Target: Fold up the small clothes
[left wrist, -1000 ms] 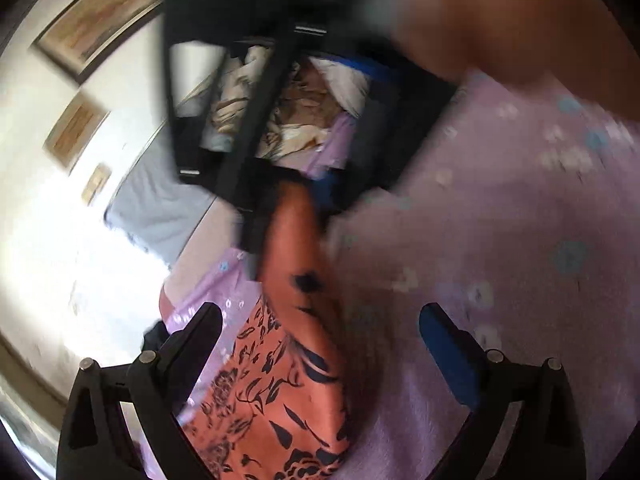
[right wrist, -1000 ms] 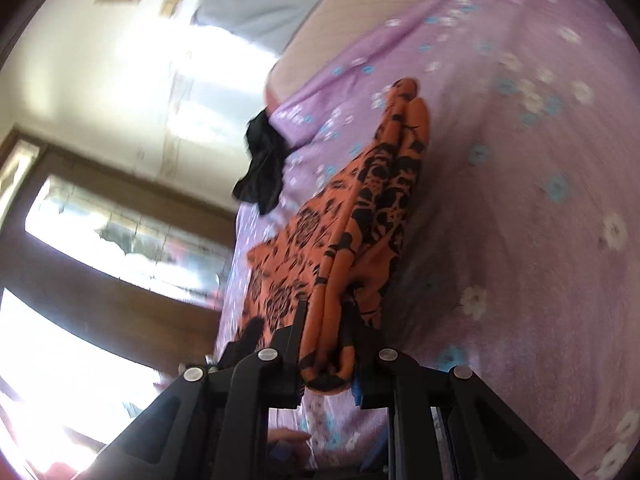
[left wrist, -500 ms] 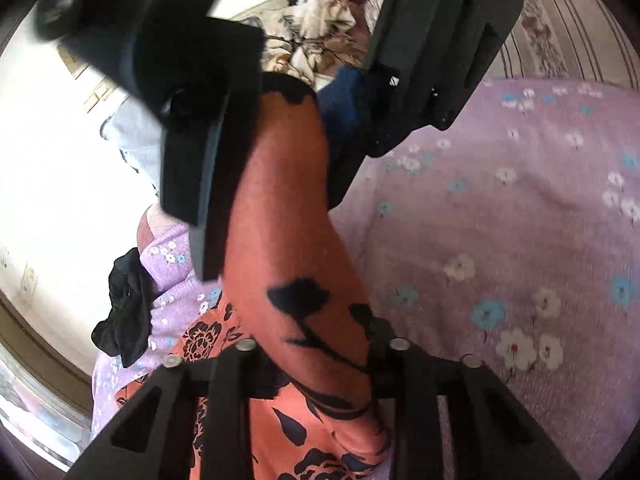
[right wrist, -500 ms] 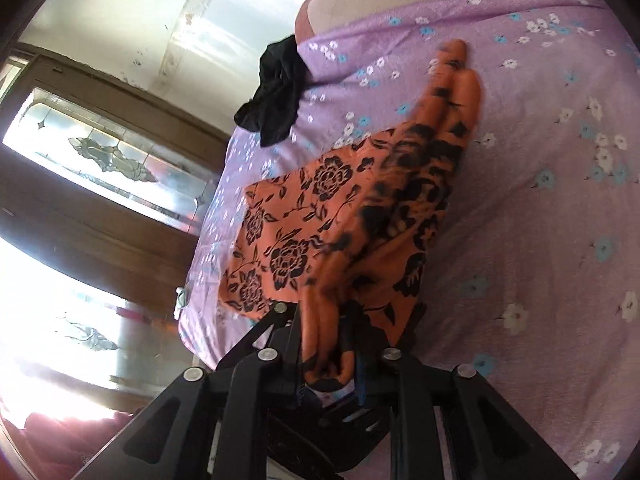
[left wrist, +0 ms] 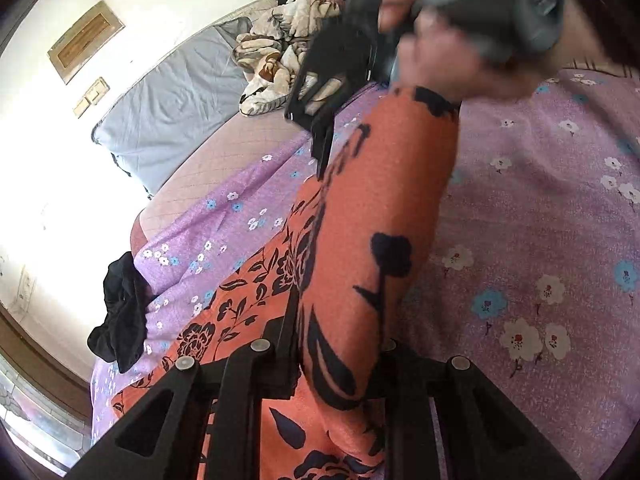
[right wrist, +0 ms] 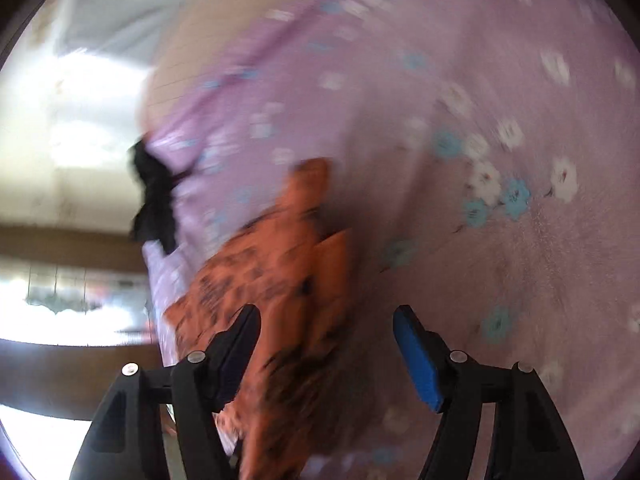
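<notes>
An orange garment with black flowers lies on the purple flowered bedsheet. My left gripper is shut on a raised fold of it, which stretches up toward the other hand. My right gripper is open, its jaws wide apart, above the same orange garment; that view is blurred by motion. In the left wrist view the right gripper shows at the top with the person's hand on it.
A black garment lies at the sheet's left edge, also in the right wrist view. A grey pillow and a crumpled patterned blanket lie at the bed's far end. Framed pictures hang on the wall.
My right gripper has let go of the orange garment, opened and pulled away. My left gripper stays shut on the fold, taken hold of half a second ago.
</notes>
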The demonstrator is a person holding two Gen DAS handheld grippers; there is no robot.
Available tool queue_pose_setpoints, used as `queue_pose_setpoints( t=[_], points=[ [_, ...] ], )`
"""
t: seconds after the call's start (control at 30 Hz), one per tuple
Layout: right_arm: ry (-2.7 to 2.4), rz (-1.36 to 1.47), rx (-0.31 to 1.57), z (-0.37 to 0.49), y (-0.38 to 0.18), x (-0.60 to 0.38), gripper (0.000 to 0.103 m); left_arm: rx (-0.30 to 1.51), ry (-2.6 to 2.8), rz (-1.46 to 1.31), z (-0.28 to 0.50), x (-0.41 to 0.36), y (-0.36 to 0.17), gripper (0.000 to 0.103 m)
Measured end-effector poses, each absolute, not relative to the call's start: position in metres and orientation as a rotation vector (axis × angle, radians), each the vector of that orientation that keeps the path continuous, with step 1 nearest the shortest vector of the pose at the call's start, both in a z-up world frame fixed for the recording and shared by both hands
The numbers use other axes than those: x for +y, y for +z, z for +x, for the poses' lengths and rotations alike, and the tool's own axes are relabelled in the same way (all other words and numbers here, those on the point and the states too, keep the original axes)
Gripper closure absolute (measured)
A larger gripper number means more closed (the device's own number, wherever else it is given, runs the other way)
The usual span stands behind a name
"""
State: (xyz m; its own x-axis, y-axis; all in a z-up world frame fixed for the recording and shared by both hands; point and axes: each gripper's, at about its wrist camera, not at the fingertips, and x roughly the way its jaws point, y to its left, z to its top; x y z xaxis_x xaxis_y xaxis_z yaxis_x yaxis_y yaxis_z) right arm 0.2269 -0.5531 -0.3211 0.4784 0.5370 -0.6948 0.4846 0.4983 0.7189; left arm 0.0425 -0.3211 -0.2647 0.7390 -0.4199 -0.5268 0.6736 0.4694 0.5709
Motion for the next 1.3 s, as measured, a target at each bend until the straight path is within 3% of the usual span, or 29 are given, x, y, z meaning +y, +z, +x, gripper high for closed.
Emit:
queue_pose_setpoints(
  t=[0.1,0.17,0.23,0.33,0.67,0.93,1.0,1.1,1.2,1.3],
  points=[
    [0.116,1.261,1.1,0.242,-0.344,-0.554,0.041,0.339,-0.674,0.839,0.054,-0.32,-0.267,0.083],
    [0.13,1.238,1.112,0.255,-0.344,-0.544,0.073,0.353,-0.674,0.821,0.057,-0.319,-0.265,0.083],
    [0.097,1.106,1.125,0.266,-0.327,-0.531,0.083,0.375,-0.68,0.779,0.061,-0.315,-0.259,0.083],
    [0.124,0.967,1.095,0.276,-0.286,-0.514,0.087,0.404,-0.679,0.708,0.066,-0.305,-0.246,0.084],
    [0.35,0.741,1.037,0.308,-0.16,-0.387,0.087,0.414,-0.56,0.49,0.08,-0.208,-0.2,0.084],
    [0.466,0.722,1.121,0.347,-0.175,-0.247,0.087,0.804,-0.462,0.072,0.15,-0.058,-0.209,0.084],
    [0.46,0.7,1.187,0.365,-0.198,-0.202,0.087,0.886,-0.453,0.066,0.156,-0.041,-0.221,0.075],
    [0.454,0.703,1.306,0.377,-0.241,-0.158,0.083,0.993,-0.449,0.013,0.157,-0.018,-0.236,0.071],
    [0.481,0.79,1.265,0.374,-0.26,-0.145,0.071,0.962,-0.438,0.009,0.154,0.004,-0.231,0.064],
    [0.544,0.924,1.181,0.363,-0.257,-0.155,0.043,0.938,-0.407,-0.004,0.151,0.023,-0.227,0.062]
  ],
)
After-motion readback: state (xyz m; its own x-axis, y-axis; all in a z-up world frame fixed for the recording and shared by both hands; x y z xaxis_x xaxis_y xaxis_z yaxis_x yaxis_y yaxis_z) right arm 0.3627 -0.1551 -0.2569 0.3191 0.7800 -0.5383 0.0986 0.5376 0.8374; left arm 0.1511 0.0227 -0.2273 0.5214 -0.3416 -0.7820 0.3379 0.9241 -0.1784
